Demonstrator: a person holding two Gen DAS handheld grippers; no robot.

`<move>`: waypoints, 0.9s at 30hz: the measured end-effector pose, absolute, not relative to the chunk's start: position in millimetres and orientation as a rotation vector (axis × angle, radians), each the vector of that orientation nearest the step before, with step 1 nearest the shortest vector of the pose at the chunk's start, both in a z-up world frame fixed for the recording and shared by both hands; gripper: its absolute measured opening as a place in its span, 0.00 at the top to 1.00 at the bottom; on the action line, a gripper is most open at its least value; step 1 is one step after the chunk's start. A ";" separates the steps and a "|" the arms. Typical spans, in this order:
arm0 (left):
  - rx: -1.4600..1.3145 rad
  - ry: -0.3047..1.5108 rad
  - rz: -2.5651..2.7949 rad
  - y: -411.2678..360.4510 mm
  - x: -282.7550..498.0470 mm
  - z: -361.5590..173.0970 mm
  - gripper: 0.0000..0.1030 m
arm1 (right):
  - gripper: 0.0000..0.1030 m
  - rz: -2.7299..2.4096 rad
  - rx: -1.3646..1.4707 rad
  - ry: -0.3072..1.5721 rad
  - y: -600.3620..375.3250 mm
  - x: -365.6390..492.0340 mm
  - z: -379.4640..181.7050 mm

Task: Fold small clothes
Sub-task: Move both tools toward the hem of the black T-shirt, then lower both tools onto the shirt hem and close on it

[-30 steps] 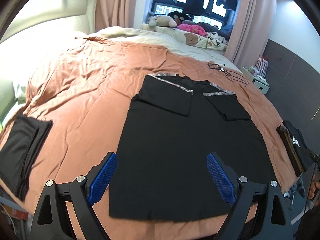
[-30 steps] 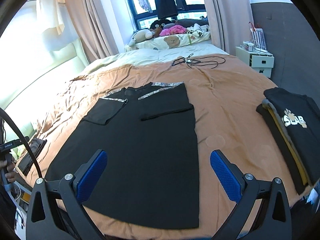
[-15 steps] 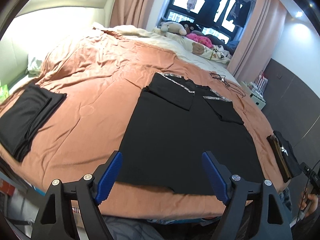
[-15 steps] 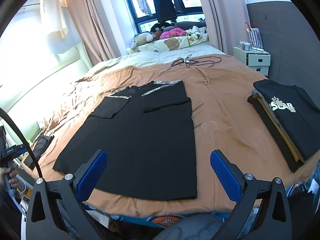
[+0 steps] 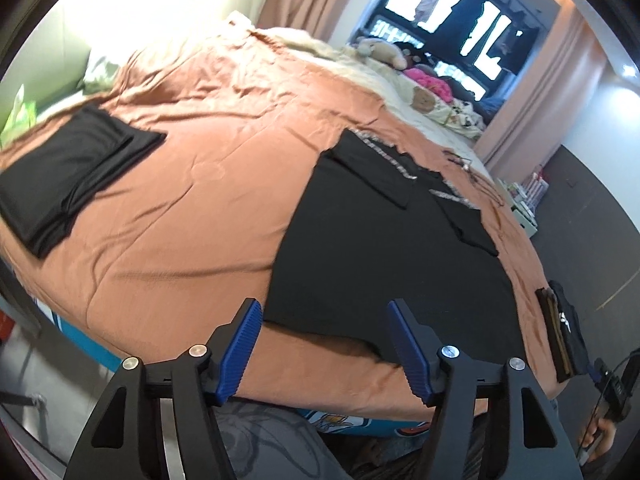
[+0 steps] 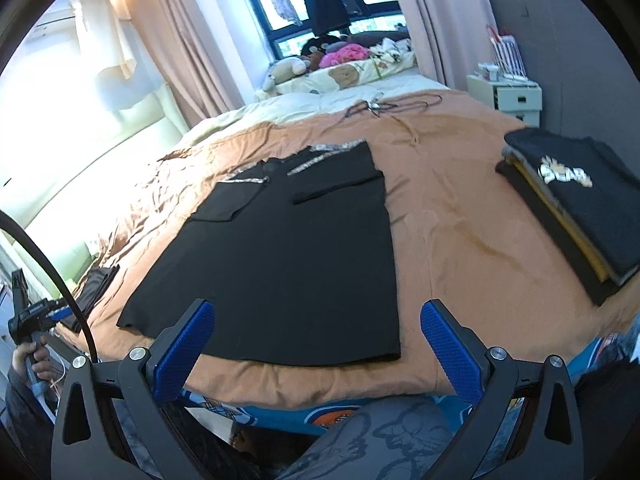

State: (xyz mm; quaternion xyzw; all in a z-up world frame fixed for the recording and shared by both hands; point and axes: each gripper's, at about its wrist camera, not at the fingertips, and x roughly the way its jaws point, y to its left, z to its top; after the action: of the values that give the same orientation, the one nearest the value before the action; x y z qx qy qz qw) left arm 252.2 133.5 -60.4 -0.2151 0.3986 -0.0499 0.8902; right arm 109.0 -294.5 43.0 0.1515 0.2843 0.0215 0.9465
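A: Where is the shirt?
B: The black shirt (image 6: 288,248) lies flat on the bed (image 6: 460,216), sleeves folded in, hem near the front edge.
A: And the tools?
B: The left tool (image 5: 326,346) hangs before the hem, jaws just closing, nothing between them. The right tool (image 6: 316,346) stands wide, empty. Folded clothes (image 6: 572,200) sit at the right.
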 end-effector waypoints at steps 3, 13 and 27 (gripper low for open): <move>-0.487 0.852 -0.094 141.3 259.9 -78.1 0.37 | 0.05 0.048 0.350 0.591 -300.9 118.5 30.7; -0.567 0.954 -0.064 159.3 289.0 -140.9 0.39 | 0.11 -0.005 0.394 0.696 -308.1 166.0 -9.8; -0.655 1.024 -0.077 171.8 311.4 -170.7 0.53 | 0.36 -0.011 0.437 0.908 -313.5 233.1 -47.2</move>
State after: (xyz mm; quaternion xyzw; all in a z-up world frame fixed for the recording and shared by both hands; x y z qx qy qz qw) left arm 311.4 171.8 -170.7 -0.3076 0.4810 -0.0362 0.8202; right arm 233.1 -313.5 -47.2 0.2094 0.4350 -0.0054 0.8757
